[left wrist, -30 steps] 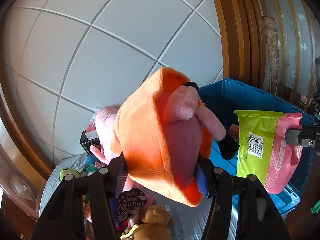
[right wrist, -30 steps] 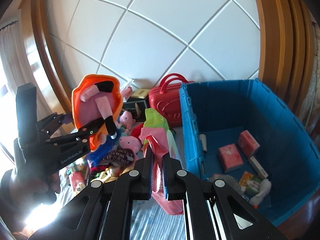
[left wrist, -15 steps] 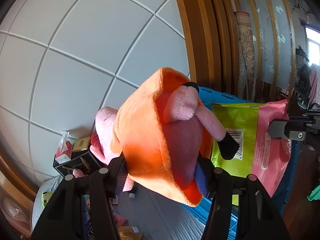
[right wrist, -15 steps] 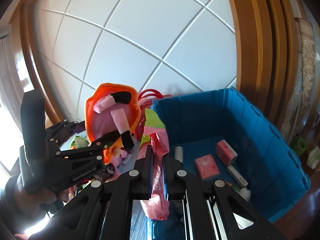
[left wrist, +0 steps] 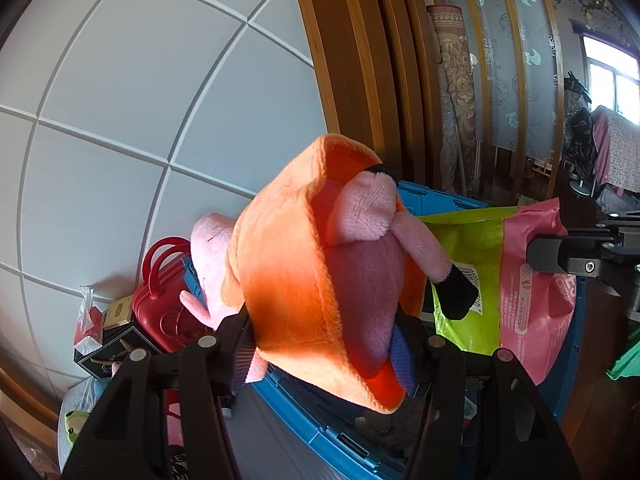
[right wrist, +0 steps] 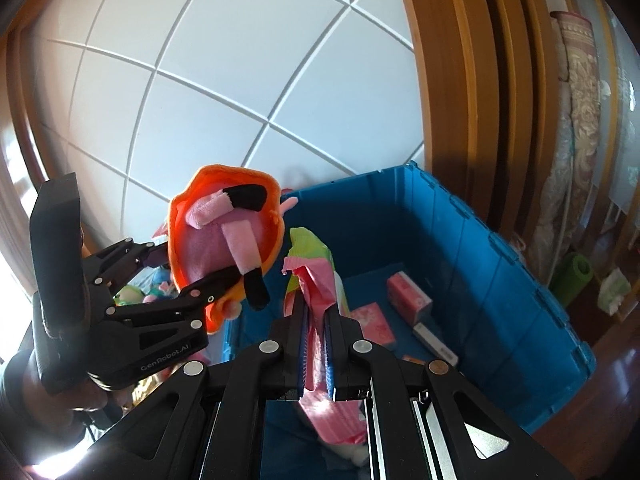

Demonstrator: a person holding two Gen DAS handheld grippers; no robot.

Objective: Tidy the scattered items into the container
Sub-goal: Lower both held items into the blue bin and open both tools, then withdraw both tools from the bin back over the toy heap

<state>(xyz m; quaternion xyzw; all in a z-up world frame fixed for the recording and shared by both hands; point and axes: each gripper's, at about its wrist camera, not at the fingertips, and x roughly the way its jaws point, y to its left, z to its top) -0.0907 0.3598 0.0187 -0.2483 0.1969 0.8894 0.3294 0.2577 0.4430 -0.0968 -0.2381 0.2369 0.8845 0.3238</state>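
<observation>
Orange-and-pink plush toy [left wrist: 320,272] and pink-green packet [right wrist: 316,276] are held above the open blue bin [right wrist: 500,280]

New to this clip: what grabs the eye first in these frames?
The orange-and-pink plush toy, clamped in the left gripper, fills the left wrist view and hangs at the near-left rim of the blue bin. Beside it, the right gripper is shut on a green-and-pink packet over the bin, where pink tissue packs already lie.

Bright daylight, lower-left glare, strong fisheye bending, dark corners.
</observation>
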